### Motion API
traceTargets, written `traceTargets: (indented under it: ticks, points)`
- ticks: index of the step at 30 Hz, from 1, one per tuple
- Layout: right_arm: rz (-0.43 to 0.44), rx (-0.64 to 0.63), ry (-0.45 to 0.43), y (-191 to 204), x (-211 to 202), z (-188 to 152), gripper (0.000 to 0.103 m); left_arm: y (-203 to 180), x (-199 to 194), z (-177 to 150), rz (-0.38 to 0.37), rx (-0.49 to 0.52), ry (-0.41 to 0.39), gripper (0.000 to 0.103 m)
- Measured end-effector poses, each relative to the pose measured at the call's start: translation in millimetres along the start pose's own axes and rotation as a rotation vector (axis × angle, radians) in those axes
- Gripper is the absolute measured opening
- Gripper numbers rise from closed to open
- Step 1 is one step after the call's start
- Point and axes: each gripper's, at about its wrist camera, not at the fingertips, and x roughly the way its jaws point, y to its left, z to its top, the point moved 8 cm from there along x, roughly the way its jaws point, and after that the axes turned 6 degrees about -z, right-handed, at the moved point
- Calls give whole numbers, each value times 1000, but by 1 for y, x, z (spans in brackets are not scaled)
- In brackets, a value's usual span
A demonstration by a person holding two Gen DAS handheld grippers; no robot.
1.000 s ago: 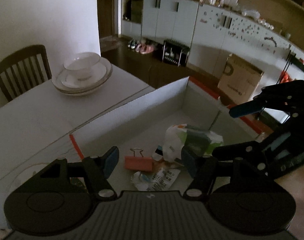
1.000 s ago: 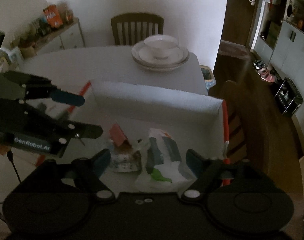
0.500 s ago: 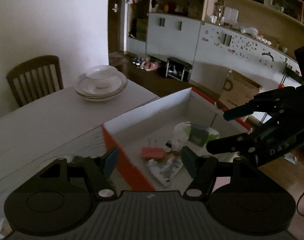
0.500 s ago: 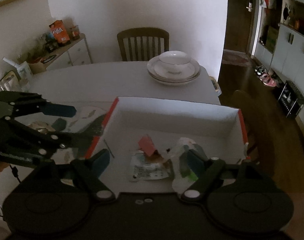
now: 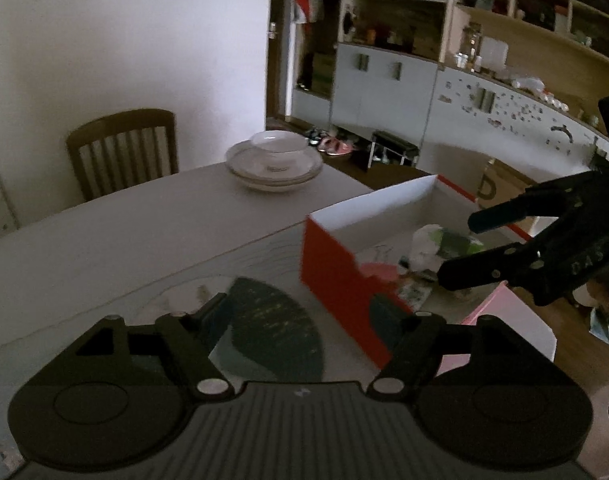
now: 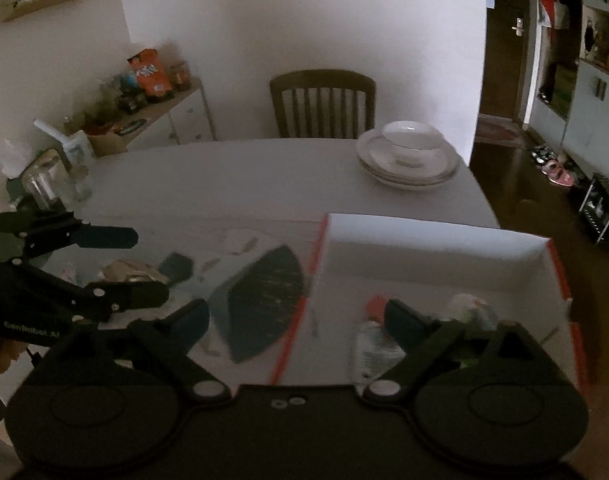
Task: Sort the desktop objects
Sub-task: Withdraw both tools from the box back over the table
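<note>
A red-and-white cardboard box [image 5: 380, 208] [image 6: 436, 240] sits on the table's right side. Inside it lie a pink binder clip [image 5: 378, 271], a white-and-green packet [image 5: 444, 240] [image 6: 470, 308] and a printed wrapper [image 6: 370, 344]. My left gripper [image 5: 300, 316] is open and empty, above the table left of the box. My right gripper [image 6: 300, 316] is open and empty, over the box's left wall. It also shows in the left wrist view [image 5: 504, 244], above the box. A crumpled wrapper [image 6: 130, 270] lies on the table under the left gripper [image 6: 132, 266].
A dark fan-shaped print [image 5: 272, 320] [image 6: 260, 296] marks the table mat. Stacked plates with a bowl [image 5: 274, 160] [image 6: 410, 152] stand at the far edge. A wooden chair [image 6: 324, 100] is behind. A glass jar [image 6: 44, 184] stands far left. A sideboard [image 6: 152, 116] holds clutter.
Both grippers have pulled back and to the left, out of the box. The left one was over the box contents and is now over the mat. Both stay open and empty.
</note>
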Motion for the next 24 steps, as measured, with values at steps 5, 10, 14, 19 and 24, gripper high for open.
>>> traceTargets:
  ticks: [5,10,14,19,24]
  points:
    - [26,-17,-2,36,8,2,98,31,-20,-16,39,-17,-16,84]
    - [50,-36,-14,70,15,6,101,62,-37,-34,67,-42,-16,103]
    - [69,-48,-12,96,25,9,102,88,-52,-52,84,-71,-9,103]
    - [83,-46,-5,126,39,12,102,121,-65,-71,120,-100,8,103]
    - [97,-60,6,152,54,15,102,153,-78,-90,153,-138,19,103]
